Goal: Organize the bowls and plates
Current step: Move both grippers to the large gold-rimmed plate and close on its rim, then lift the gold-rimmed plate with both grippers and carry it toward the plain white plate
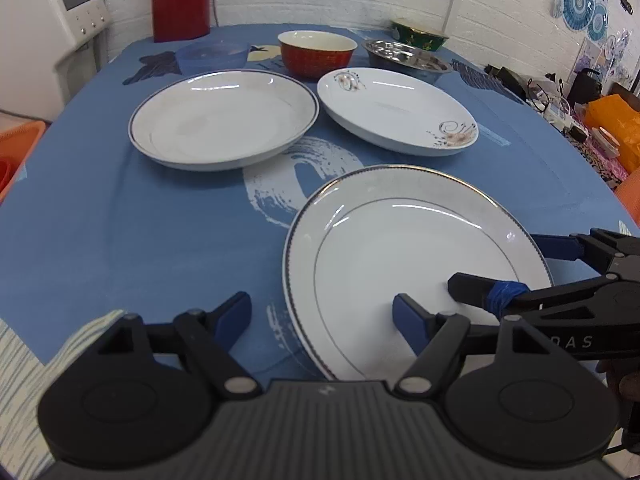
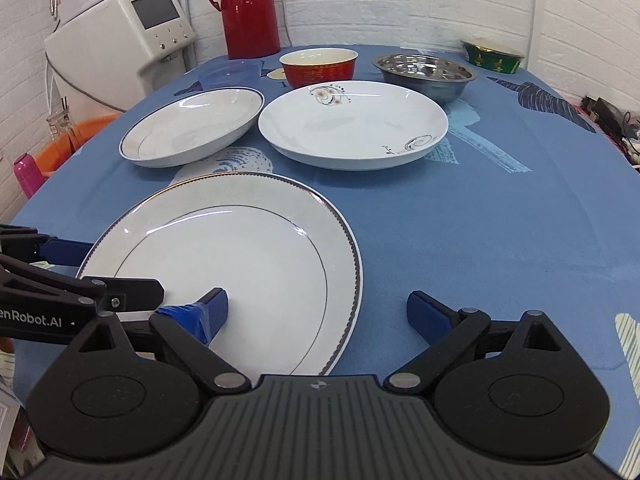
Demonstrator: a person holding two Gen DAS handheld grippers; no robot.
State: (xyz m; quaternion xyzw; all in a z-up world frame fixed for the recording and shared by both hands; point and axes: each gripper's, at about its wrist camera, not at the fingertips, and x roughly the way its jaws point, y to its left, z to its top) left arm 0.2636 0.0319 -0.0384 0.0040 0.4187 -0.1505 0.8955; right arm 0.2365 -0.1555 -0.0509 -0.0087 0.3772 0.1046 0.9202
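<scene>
Three white plates lie flat — a silver-rimmed one (image 1: 416, 264) nearest, a blue-rimmed one (image 1: 224, 120) and a floral one (image 1: 396, 110) behind. Farther back — blue (image 1: 212, 56), red (image 1: 317, 53), steel (image 1: 408, 60) and green (image 1: 420, 35) bowls, upright.

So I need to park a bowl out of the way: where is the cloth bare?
Bare cloth lies right of the rimmed plate, in front of the flowered plate, and left of it, in front of the blue-edged plate. The back row is crowded: red bowl, steel bowl, green bowl.
</scene>
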